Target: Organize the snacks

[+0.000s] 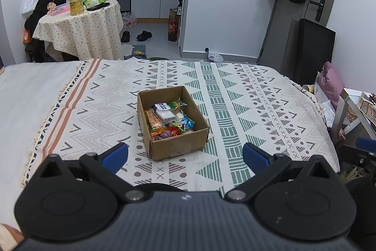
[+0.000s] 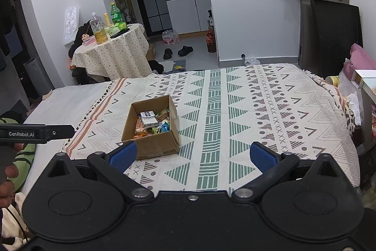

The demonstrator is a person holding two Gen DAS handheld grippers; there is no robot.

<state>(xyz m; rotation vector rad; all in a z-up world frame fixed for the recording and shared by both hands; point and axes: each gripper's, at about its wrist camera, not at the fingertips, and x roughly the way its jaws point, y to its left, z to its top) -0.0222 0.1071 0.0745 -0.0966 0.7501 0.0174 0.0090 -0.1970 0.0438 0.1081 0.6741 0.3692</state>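
Patterned cloth (image 1: 235,95) covers the bed in front of me, cream with green and brown zigzags and triangles, and beyond its far edge a small round table (image 1: 82,27) with bottles stands at about 11 o'clock in the left wrist view.

I hold my left gripper (image 1: 185,157) low over the near edge of the cloth, its blue pads spread wide and empty. My right gripper (image 2: 192,157) hangs the same way, wide apart with nothing between the pads.

From the left wrist view, the cardboard box (image 1: 178,147) sits on the cloth just past my fingertips at 12 o'clock; from the right wrist view it lies toward 11 o'clock, near the left pad. Its flaps are gone or folded away, the top open. Inside lie the snacks (image 1: 168,120), a loose heap of small wrapped packets: orange, green, blue, red, and a white one with a black label on top.

No packet lies on the cloth, so I judge the sorting either finished or not begun; I cannot tell which. If not begun, the next move calls for reaching down into the box and pinching the top white packet, narrow enough to clear the walls.
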